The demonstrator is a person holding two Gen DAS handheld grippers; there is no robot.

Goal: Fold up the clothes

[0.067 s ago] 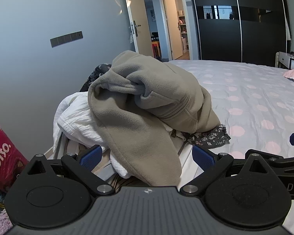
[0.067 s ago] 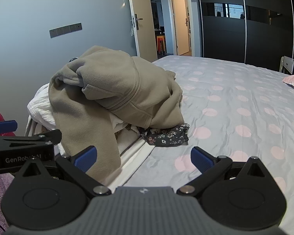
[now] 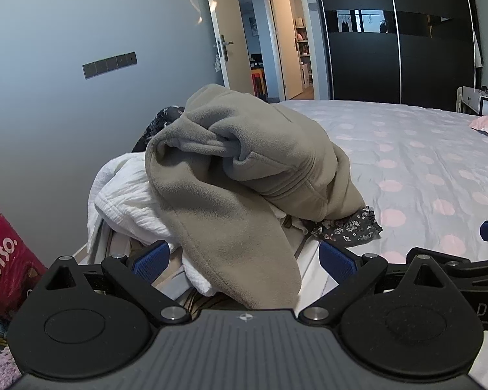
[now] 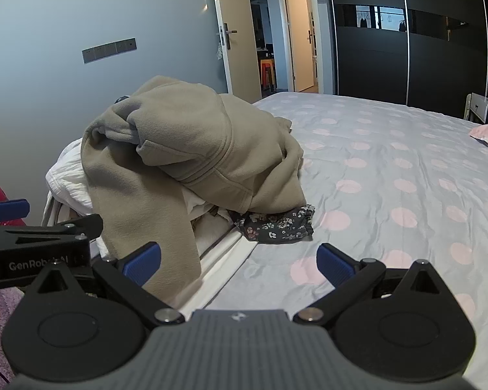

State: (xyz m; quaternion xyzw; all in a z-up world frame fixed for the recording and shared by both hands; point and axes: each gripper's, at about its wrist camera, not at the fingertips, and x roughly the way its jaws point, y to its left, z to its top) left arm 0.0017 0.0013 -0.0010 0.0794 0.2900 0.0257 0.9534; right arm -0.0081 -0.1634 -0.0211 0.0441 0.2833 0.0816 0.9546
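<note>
Both claws, left (image 3: 244, 260) and right (image 4: 239, 258), gape wide and empty before the crumpled beige fleece garment (image 3: 244, 175); a careless tug could drag the white clothes (image 3: 123, 201) beneath off the bed's corner.

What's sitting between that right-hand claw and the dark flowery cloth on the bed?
Nothing: in the right wrist view, only bare dotted bedsheet lies between the open right gripper and the floral garment.

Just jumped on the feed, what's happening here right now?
Nothing is gripped yet. The left gripper and right gripper are both open, held side by side before a laundry pile at the edge of the bed. A tan fleece jacket tops the pile, draped over a white garment, with a dark floral garment poking out underneath. Folding hasn't begun.
</note>
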